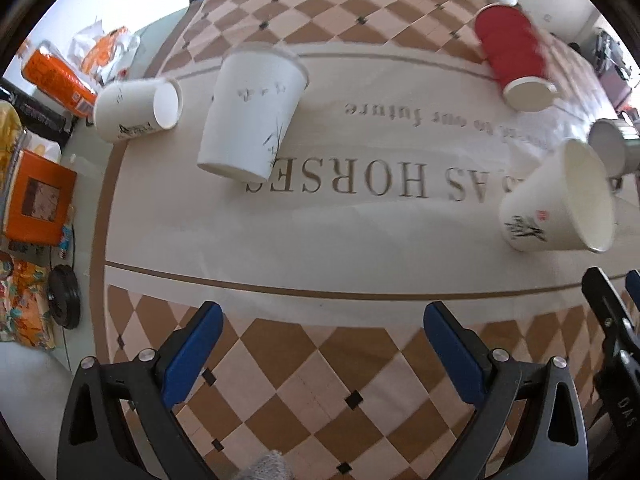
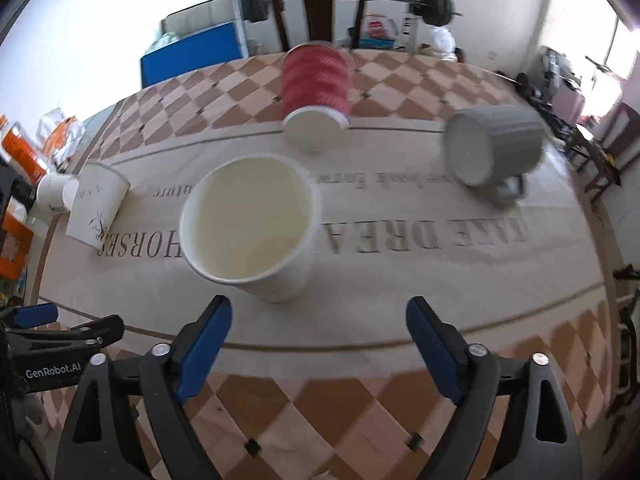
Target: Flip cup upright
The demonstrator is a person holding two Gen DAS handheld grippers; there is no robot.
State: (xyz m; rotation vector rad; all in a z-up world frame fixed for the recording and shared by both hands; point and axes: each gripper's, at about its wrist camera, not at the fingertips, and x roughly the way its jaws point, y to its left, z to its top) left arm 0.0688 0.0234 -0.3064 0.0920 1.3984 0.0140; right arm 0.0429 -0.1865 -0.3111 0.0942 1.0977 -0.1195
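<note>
Checkered surface [image 2: 360, 420]: grey mug [image 2: 494, 144] blurred beyond the empty white cup [image 2: 250, 232]; my left fingers [image 1: 320, 344] and right fingers [image 2: 320, 340] gape, holding nothing.

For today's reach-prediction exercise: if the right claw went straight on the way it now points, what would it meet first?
Most likely the white paper cup, directly ahead of the open right claw, mouth towards it; depth is uncertain.
</note>
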